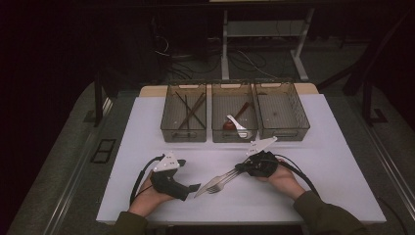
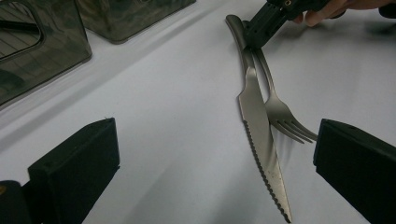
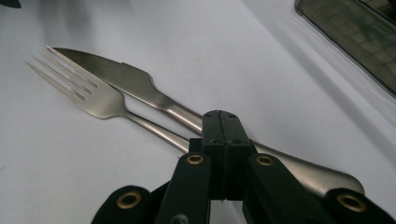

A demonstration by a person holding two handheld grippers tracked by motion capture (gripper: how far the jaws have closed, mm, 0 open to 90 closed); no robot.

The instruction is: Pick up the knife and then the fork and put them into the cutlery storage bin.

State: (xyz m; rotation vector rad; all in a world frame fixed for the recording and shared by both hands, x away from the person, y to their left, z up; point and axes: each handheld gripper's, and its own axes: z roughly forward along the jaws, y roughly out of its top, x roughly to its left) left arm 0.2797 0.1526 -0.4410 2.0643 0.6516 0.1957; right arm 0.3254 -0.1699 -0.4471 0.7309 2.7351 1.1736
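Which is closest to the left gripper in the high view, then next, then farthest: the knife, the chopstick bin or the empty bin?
From the left gripper:
1. Knife, just to its right on the table.
2. Chopstick bin, behind it, leftmost of three.
3. Empty bin, far right.

A silver knife (image 2: pixel 259 135) with a serrated edge and a silver fork (image 2: pixel 280 112) lie before black gripper jaws on a white table (image 1: pixel 147 147), beyond them smoky grey bins (image 1: pixel 283 113).

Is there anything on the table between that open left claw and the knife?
No. In the left gripper view, bare white table lies between the open left gripper and the knife.
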